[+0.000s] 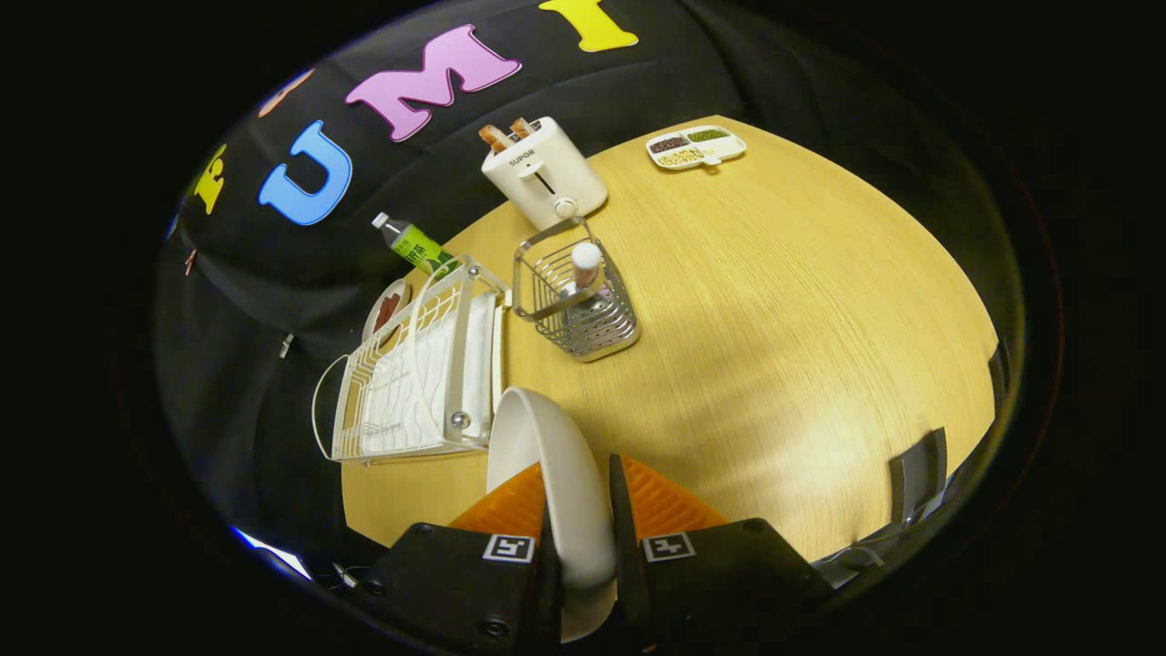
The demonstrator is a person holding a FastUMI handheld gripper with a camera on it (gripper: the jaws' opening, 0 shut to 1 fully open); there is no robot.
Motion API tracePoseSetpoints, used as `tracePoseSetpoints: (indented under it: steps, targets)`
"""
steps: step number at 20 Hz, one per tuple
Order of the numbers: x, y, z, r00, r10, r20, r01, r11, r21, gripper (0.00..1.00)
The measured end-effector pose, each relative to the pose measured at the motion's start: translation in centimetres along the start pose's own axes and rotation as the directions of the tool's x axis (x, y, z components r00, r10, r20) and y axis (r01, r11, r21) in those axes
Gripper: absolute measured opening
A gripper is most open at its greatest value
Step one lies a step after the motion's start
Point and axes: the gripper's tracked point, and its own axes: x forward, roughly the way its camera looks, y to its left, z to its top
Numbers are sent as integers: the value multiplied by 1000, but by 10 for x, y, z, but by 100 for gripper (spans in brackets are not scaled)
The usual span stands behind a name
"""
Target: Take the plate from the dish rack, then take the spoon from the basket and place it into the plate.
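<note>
Item 1: round white ceramic-looking plate (547,474). It stands on edge between the fingers of your gripper (583,547), which is clamped on its rim, one finger on each face. It is out of the white wire dish rack (414,374) and held above the pale wooden bench (774,346), just beside the rack's near corner. Judged stiff, smooth and glazed, moderately heavy for a pinch at one edge, and breakable. Held by the rim it will want to swing or slip, so keep the squeeze firm and lower it gently; let it lie flat and steady before you release.

Item 2: spoon with a white rounded handle (585,264). It stands upright in the square silver wire basket (574,301), beyond the plate and just beside the rack's far end. Its bowl is down among the wires and hard to make out. Judged light, rigid and slick. Take it by the exposed handle top, fingers either side, and lift straight up so it clears the basket rim without snagging.

Item 3: surroundings. A cream two-slot toaster (544,173) with toast in its slots stands just behind the basket. A green-labelled plastic bottle (414,244) lies at the rack's far end. A white divided tray of beans and grains (697,148) sits well apart at the far edge of the bench. A small dish (386,310) rests behind the rack.

Status: plate step is under way; spoon untouched.
</note>
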Motion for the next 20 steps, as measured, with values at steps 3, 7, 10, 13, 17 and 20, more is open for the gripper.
tracePoseSetpoints:
  steps: [3,7,10,13,17,20]
  targets:
    - [17,-6,1,998,41,-43,-40,999,28,29]
    - [32,-26,1,997,19,-72,-18,1000,9,35]
    - [41,-48,5,998,-35,-57,31,997,-66,50]
    - [37,-53,20,999,-38,20,41,992,-116,59]
    - [20,-36,61,977,13,213,35,975,-220,96]
    - [-4,-8,100,917,110,384,23,945,-326,97]
